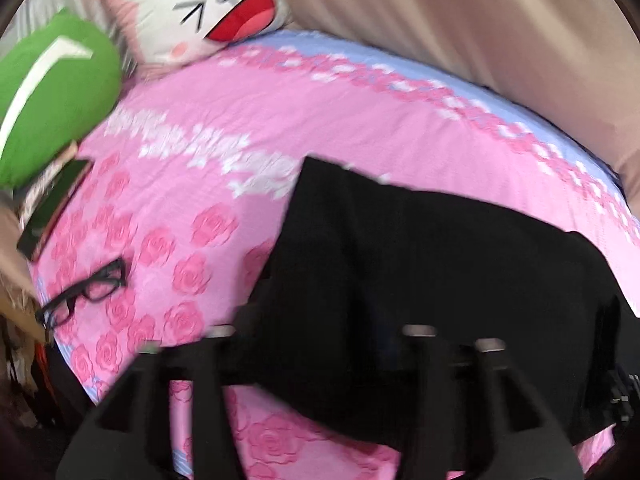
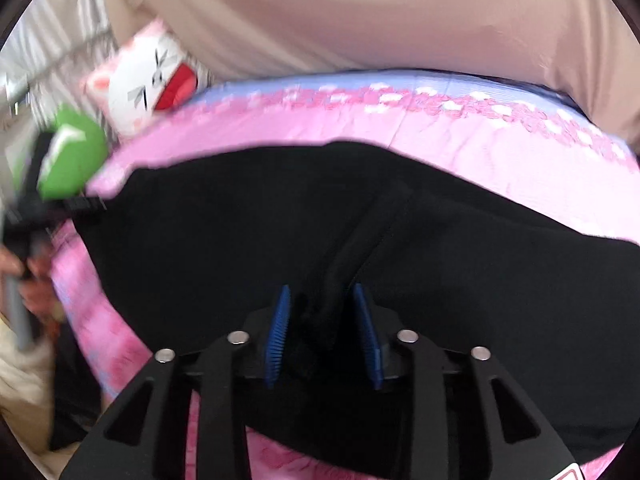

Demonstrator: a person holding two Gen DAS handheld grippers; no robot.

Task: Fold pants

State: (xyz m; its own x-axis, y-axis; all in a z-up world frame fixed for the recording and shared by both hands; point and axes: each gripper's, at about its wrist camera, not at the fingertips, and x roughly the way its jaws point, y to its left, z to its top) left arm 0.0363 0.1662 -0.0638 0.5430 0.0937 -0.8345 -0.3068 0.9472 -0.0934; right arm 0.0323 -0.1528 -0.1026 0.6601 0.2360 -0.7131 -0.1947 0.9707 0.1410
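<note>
Pants: we found the black pants (image 2: 280, 220) spread across the pink rose-print bedspread (image 1: 192, 128), lifted at the near edge, with a ridge of cloth running up the middle in the right wrist view.
Right gripper: our right gripper (image 2: 322, 336) had its blue pads (image 2: 278, 332) pinched on a bunched fold of the pants' near edge.
Left gripper: our left gripper (image 1: 320, 344) was buried under black cloth in its own view; we could not tell whether it was clamped or apart, though the cloth draped over it suggested a hold.
Progress: we judged the fold to be in mid-carry; in the left wrist view the pants looked like a short doubled panel with a squared far corner, so at least one fold seemed made.
Left to do: laying the lifted edge down, smoothing, and perhaps a last fold.
Surroundings: eyeglasses (image 1: 86, 296), a green cushion (image 1: 60, 92) and a cat-face pillow (image 1: 208, 8) lay well apart from the pants.
</note>
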